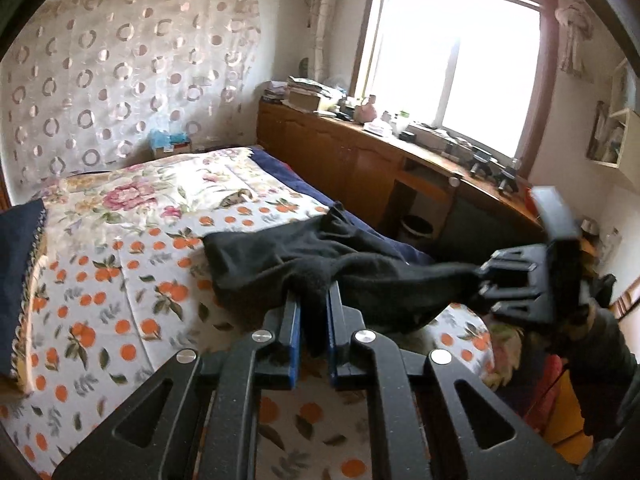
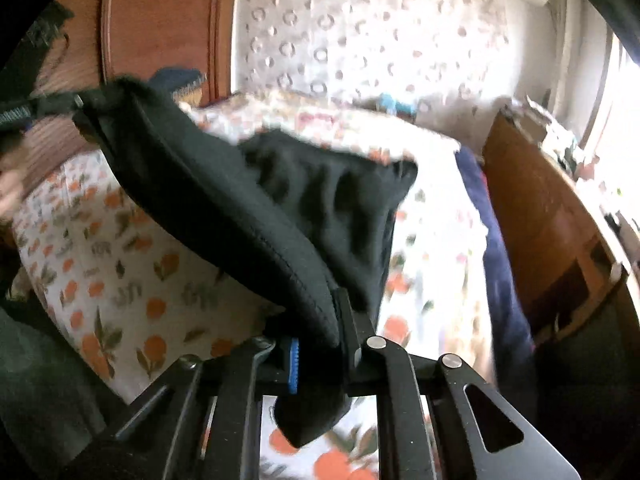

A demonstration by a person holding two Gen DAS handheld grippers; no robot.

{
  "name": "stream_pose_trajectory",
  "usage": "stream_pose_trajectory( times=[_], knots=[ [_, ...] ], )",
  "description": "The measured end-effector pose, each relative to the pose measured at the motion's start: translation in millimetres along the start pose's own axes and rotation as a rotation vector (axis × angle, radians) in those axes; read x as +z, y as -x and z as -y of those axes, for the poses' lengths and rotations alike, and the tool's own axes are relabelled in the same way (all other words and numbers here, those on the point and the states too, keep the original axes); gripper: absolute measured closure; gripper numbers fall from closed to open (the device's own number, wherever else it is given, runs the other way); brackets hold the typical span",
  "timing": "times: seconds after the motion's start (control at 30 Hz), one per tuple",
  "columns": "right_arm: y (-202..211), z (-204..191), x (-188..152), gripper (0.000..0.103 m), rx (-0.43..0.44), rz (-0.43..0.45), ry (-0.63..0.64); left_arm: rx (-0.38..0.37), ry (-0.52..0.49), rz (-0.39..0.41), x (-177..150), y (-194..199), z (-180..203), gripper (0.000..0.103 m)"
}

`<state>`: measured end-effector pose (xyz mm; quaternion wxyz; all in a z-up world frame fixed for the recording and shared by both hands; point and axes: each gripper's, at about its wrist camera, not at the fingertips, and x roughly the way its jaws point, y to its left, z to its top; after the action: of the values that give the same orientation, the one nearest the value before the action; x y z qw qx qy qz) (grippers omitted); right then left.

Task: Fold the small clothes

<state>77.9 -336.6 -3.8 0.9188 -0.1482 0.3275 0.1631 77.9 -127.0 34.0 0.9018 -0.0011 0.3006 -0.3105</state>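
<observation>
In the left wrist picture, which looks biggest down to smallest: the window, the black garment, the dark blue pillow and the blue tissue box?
As they look in that view:
1. window
2. black garment, close behind it and nearer the camera, so unsure
3. dark blue pillow, partly cut off at the edge
4. blue tissue box, plainly smallest, though farthest away

Your right gripper [image 2: 316,344] is clamped on a hem of the black garment [image 2: 248,200], which stretches up-left, lifted above the orange-print bedspread [image 2: 120,272], toward the left gripper [image 2: 60,106] near the bed's edge.
</observation>
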Motion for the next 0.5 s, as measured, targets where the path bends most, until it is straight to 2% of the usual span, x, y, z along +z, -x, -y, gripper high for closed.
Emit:
stream_pose_trajectory(
  times=[0.13, 0.23, 0.33, 0.5],
  knots=[
    [14.7, 12.9, 34.9, 0.09, -0.013, 0.087, 0.014, 0.041, 0.019, -0.002, 21.0, -16.0, -19.9, 0.092],
    [6.5, 23.5, 62.1, 0.09, -0.02, 0.113, 0.04, 0.082, 0.017, -0.017, 37.5, -34.8, -34.6, 0.092],
    [-18.0, 31.3, 82.1, 0.09, -0.004, 0.099, 0.047, 0.102, 0.03, -0.044, 49.1, -58.1, -50.9, 0.091],
    [-80.0, 56.8, 104.0, 0.09, 0.049, 0.025, 0.009, 0.119, 0.067, -0.109, 59.5, -102.1, -77.6, 0.091]
  ],
)
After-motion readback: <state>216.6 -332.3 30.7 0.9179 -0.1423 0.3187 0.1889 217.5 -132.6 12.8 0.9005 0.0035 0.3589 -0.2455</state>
